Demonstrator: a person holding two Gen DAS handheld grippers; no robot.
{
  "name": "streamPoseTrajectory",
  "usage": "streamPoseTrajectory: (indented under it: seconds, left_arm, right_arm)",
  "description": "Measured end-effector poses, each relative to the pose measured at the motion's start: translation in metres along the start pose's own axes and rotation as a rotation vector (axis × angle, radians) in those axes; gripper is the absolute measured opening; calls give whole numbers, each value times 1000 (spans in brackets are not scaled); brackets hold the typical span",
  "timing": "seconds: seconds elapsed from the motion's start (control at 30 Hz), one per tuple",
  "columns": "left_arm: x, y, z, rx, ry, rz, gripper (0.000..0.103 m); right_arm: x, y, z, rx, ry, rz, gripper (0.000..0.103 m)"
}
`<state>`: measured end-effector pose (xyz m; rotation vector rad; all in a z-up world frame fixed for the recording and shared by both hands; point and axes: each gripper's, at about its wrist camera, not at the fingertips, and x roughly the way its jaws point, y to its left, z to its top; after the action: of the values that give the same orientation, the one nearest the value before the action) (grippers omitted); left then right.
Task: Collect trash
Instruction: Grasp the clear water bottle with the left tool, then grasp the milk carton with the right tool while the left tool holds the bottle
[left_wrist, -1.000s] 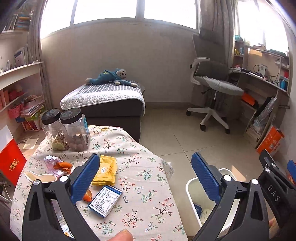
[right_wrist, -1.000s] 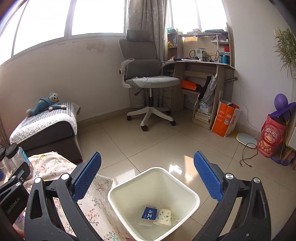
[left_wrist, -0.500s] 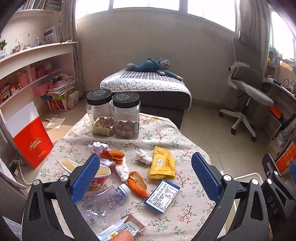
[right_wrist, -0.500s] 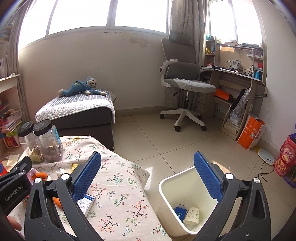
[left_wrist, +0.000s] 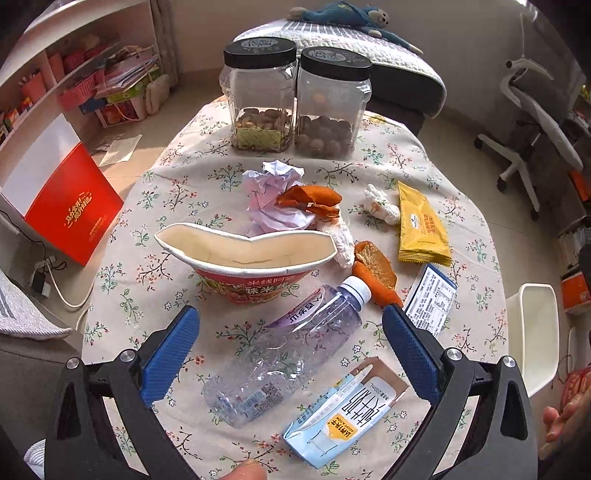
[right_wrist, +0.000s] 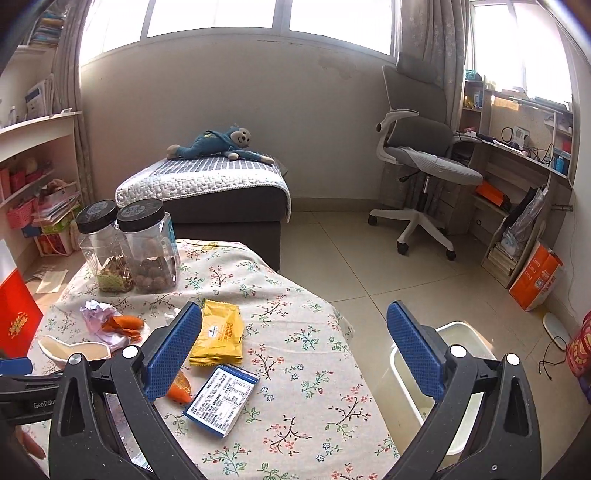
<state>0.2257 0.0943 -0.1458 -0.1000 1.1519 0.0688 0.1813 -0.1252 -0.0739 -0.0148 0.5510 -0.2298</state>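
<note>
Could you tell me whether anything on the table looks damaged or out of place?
Yes. The noodle cup is squashed, its rim bent nearly flat. The bottle lies on its side, crumpled, and the milk carton is flattened. Orange peel and wadded paper are scattered behind them.

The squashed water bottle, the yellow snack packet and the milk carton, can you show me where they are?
water bottle (left_wrist: 291, 354), left wrist view, crumpled clear body.
yellow snack packet (left_wrist: 421, 225), left wrist view, middle of wrapper.
milk carton (left_wrist: 347, 413), left wrist view, printed side.
</note>
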Motion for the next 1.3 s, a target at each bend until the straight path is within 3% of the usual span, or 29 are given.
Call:
streamPoseTrajectory:
  seconds: [0.1,0.33,0.37,0.4,0.53,0.73,0.77,0.83,0.87,0.9,1.0,1.07,1.13,1.17,1.2,1.3]
  left_arm:
    - [30,-1,-13,97,113,41,96]
    - [75,-19,-23,255,193,78,94]
    - [79,-22,-25,278,203,68,79]
    - [81,-26,-28,304,204,66,70]
    - [53,-26,-37,351,150,26,63]
    - [-20,19,-35,234,-2,-74,41]
    - [-31,28,-35,209,-32,-70,34]
    - [-46,47,-31,143,-62,-128,29]
    - [-50,54,-30,125,-73,-146,11]
    - [-49,58,-28,123,-68,-149,6]
    - [-27,63,-31,152,57,-159,7]
    - [-13,67,-39,163,120,-116,8]
    - [2,73,-46,174,198,-100,23]
    - [9,76,-49,172,231,-91,46]
    - [14,79,-52,176,243,-70,55]
    - [23,77,-54,211,261,-68,59]
  right_arm:
    - [10,2,-1,0,65,29,96]
    - [48,7,-28,18,372,148,96]
    - [50,6,-32,30,403,161,96]
    - [51,7,-35,38,432,174,96]
    - [49,12,-54,74,544,253,96]
    - [49,47,-88,74,719,350,96]
    - [49,56,-93,71,739,360,96]
    - [51,73,-104,46,769,354,96]
    - [52,81,-110,24,779,339,96]
    - [54,87,-116,6,791,324,96]
    - [57,97,-129,-9,830,301,96]
    - [57,98,-129,-9,827,298,96]
    - [54,97,-124,-1,802,290,96]
    - [52,96,-121,6,788,287,96]
    - [51,95,-119,13,779,285,96]
    - [50,95,-116,26,779,283,96]
